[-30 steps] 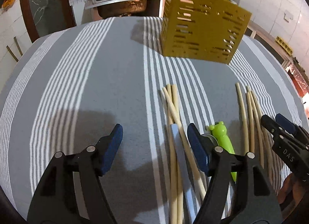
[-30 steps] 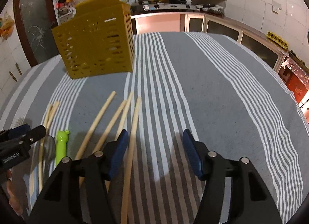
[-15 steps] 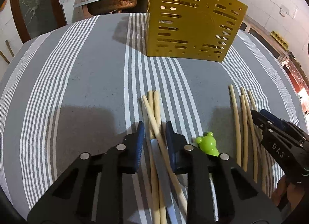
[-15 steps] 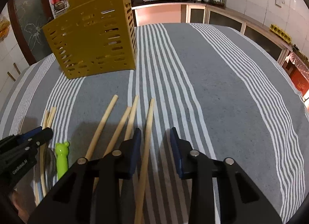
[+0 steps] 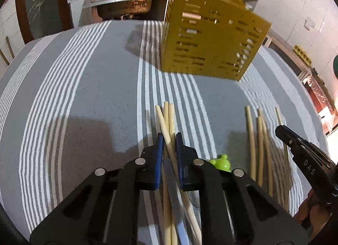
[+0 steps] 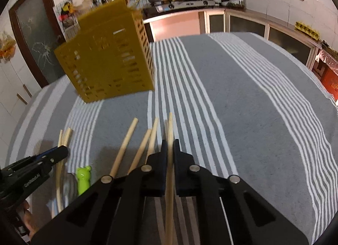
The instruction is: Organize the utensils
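Both jaws narrowed since earlier, left hand-held gripper (image 5: pixel 169 139) closing on chopsticks (image 5: pixel 166 118), right hand-held gripper (image 6: pixel 168 145) clamping one chopstick (image 6: pixel 170 126), yellow caddy (image 5: pixel 209 40) beyond

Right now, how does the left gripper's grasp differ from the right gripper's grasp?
The left gripper is closing on a bundle of chopsticks with a flat grey utensil among them; the right gripper is shut on a single chopstick. The left gripper's jaws stand a little apart around the bundle; the right gripper's jaws nearly meet. Both point toward the yellow holder over the striped cloth.
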{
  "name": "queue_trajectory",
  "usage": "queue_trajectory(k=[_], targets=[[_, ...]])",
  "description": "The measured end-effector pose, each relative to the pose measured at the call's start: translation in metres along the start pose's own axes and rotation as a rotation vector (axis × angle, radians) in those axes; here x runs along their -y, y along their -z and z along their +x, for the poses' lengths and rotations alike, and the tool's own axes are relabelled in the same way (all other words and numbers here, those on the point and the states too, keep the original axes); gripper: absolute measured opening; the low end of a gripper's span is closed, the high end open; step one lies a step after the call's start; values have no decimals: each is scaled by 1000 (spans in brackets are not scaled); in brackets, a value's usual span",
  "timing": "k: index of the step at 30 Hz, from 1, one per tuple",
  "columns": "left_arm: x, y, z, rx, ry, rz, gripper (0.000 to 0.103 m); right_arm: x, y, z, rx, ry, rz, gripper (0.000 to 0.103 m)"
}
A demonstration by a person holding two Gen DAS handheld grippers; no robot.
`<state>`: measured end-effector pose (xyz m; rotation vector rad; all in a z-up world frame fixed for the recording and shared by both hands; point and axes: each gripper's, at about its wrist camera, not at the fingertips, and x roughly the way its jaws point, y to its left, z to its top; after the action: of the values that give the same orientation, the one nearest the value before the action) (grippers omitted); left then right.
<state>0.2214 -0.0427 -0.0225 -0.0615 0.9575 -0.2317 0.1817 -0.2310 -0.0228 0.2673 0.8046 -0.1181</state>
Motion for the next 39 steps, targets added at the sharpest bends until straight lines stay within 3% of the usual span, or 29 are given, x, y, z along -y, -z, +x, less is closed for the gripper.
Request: queue_trajectory(k=[20, 28, 29, 30, 39], targets=[[4, -14, -117, 307, 91, 44, 11, -4, -15, -87, 259, -96, 29, 6], [5, -17, -134, 347, 81, 54, 11, -6, -19, -102, 304, -115, 31, 6], [4, -19, -135, 349, 84, 52, 9, -5, -19, -104, 310, -118, 30, 6], [3, -21, -136, 353, 89, 52, 0, -5, -19, -106, 315, -121, 30, 6], [-2, -26, -137, 357, 86, 52, 0, -4, -18, -111, 338, -116, 23, 6]])
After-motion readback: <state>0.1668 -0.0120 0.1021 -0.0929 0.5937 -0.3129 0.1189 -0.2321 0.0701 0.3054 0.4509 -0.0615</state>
